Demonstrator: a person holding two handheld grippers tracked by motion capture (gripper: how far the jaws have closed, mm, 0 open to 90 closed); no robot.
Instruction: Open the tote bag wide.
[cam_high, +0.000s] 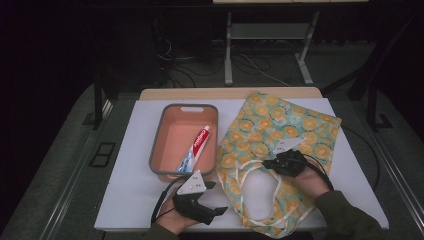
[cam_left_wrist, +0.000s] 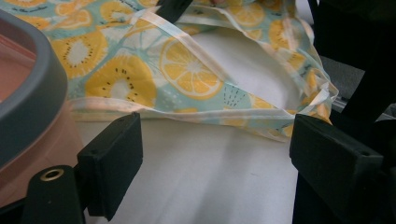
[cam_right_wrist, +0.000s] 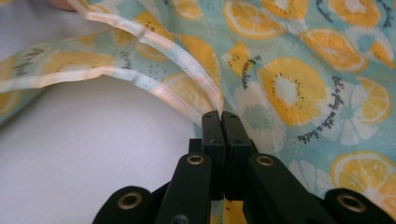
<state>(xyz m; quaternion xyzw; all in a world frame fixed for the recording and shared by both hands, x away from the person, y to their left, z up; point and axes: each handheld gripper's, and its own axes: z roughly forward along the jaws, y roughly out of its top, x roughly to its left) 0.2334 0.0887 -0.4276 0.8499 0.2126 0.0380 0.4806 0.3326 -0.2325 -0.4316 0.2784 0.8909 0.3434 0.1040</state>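
Note:
A cloth bag (cam_high: 280, 125) printed with orange slices lies flat on the right half of the white table (cam_high: 130, 165). Its pale handle strap (cam_high: 248, 167) loops toward the near edge. My right gripper (cam_high: 268, 162) is shut on the strap at the bag's mouth; in the right gripper view the jaws (cam_right_wrist: 222, 116) pinch the strap (cam_right_wrist: 154, 88) against the fabric (cam_right_wrist: 289, 88). My left gripper (cam_high: 220, 197) rests low near the front edge, open, left of the bag. Between its jaws (cam_left_wrist: 219, 154) is bare table, with the bag's hem (cam_left_wrist: 187, 70) just beyond.
A pink tray with a grey rim (cam_high: 159, 135) stands left of the bag and holds a red and white toothpaste tube (cam_high: 196, 148). Its rim (cam_left_wrist: 32, 93) lies close beside my left gripper's left jaw. Table legs and cables stand on the floor beyond the far edge.

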